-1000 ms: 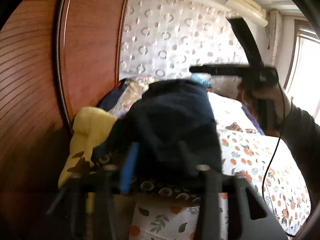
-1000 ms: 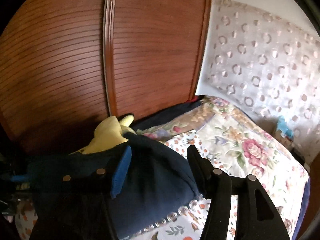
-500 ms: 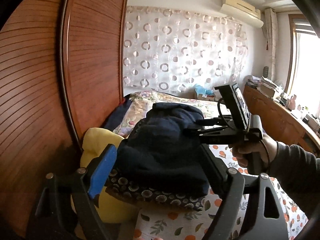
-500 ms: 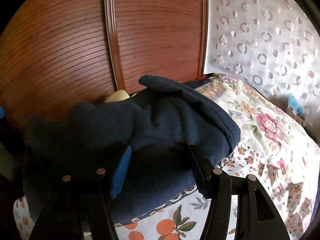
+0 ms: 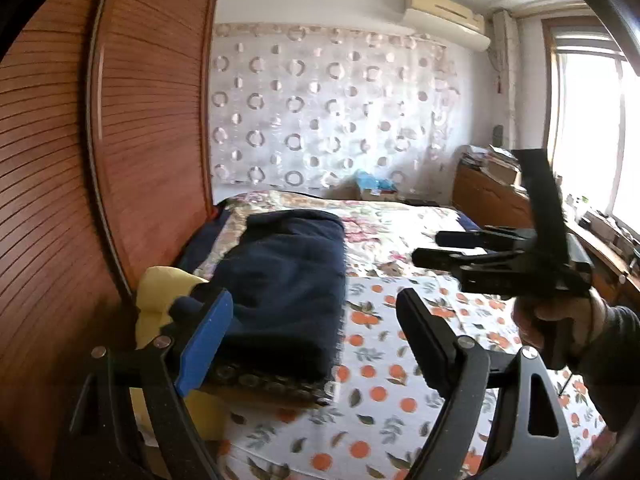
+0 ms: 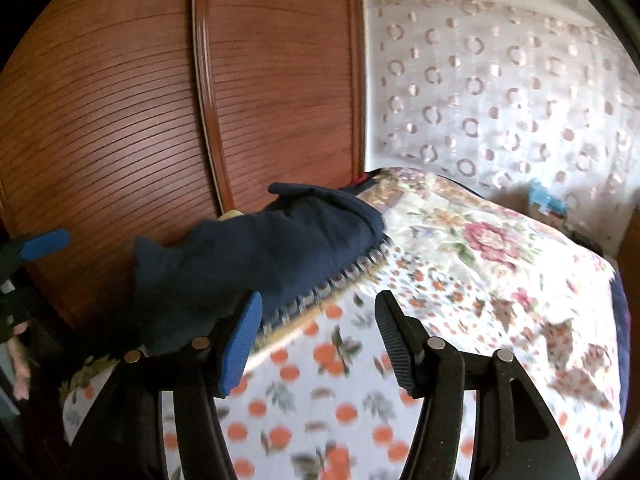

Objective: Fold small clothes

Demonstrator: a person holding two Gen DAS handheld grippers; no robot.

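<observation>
Left gripper (image 5: pixel 312 336) fills the lower part of its own view, jaws spread wide, nothing between them. Right gripper (image 6: pixel 318 336) reads the same in its view: jaws apart, empty. In the left view I also see it at centre right, held by the right hand (image 5: pixel 560 320).

Navy garment (image 5: pixel 288 280) lies folded on the bed (image 5: pixel 400 360), left of centre in the left view, near the wooden wardrobe door (image 5: pixel 152 120). In the right view it sits centre left. A patterned trim runs along its lower edge; I can't tell whether that belongs to it or to a piece beneath. It appears to rest partly on a yellow garment (image 5: pixel 160 292), which shows at its left.

My read: this fold looks finished and both tools are free.

Risks from here:
- The navy piece sits close to the bed's edge by the wardrobe. A nudge from my left blue finger pad (image 5: pixel 208 336), just beside it, could shove it off or open the fold.
- Pulling the yellow piece out from under could drag the navy one along and undo it.
- Right view is blurred low down; I'd misjudge a grab there.
- Two tools near each other; a crossing reach could clash.
</observation>
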